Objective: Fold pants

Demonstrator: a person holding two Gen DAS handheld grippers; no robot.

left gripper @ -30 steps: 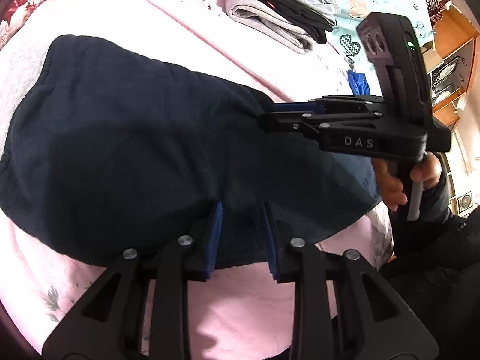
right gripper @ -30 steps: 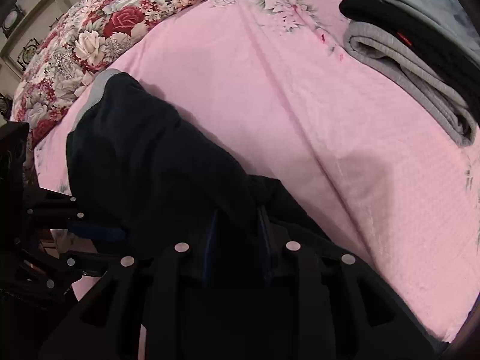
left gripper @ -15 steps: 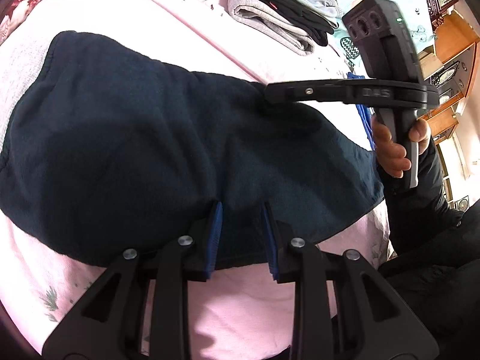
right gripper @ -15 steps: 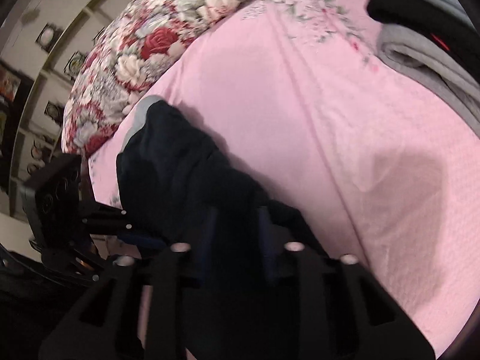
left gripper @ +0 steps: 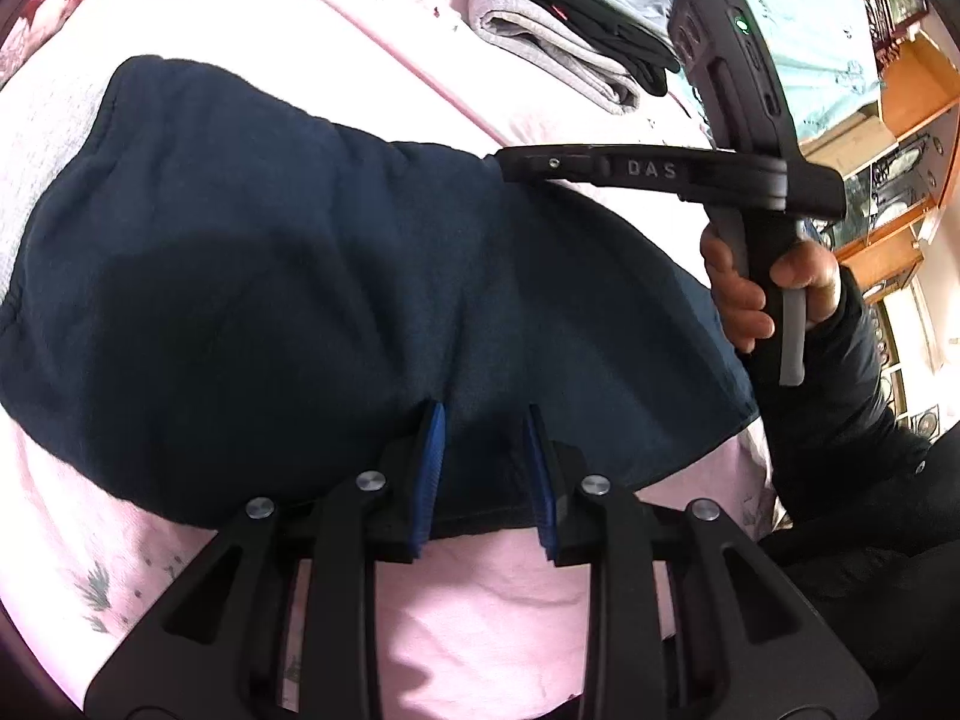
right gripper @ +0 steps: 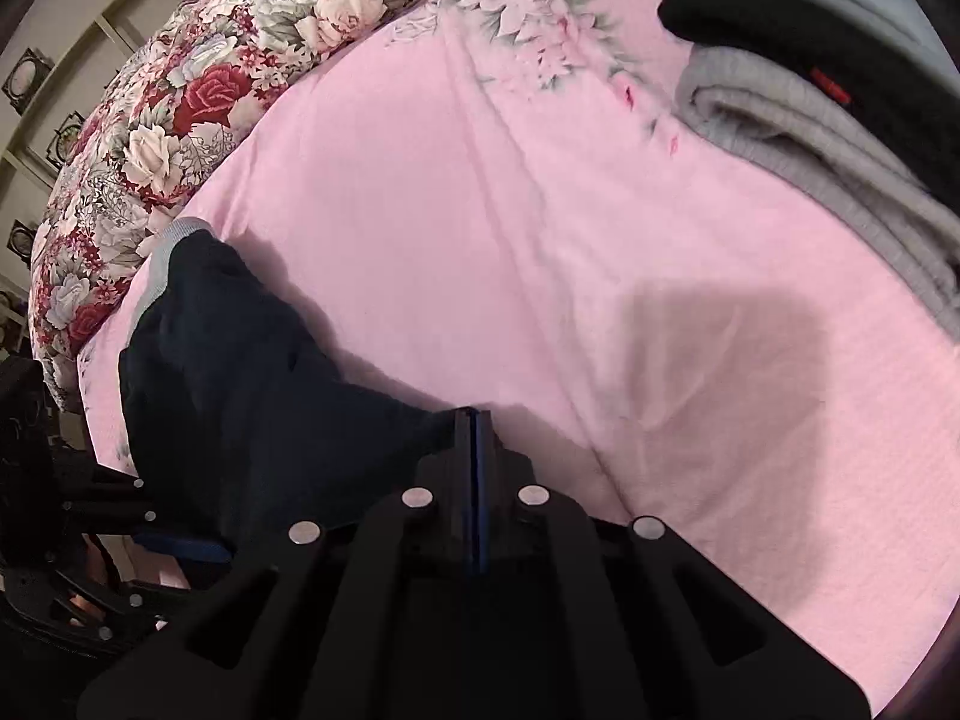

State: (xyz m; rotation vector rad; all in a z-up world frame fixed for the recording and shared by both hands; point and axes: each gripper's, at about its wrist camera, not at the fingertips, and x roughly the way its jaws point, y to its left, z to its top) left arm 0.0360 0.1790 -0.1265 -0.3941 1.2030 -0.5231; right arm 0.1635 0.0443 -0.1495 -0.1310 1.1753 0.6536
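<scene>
On the pink bed sheet (right gripper: 600, 240) lay the dark navy fleece pants (left gripper: 300, 270), folded, near edge between the left gripper (left gripper: 483, 420) fingers, far corner clenched by the right gripper (right gripper: 474, 420); beyond, folded grey and black clothes (left gripper: 558, 30), floral quilt (right gripper: 210, 78), wooden cabinet (left gripper: 912, 96).

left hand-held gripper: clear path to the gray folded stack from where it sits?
Probably not directly. The left hand-held gripper sits at the near hem of the navy pants; the gray stack lies beyond them, with the right hand-held gripper partly between.
</scene>
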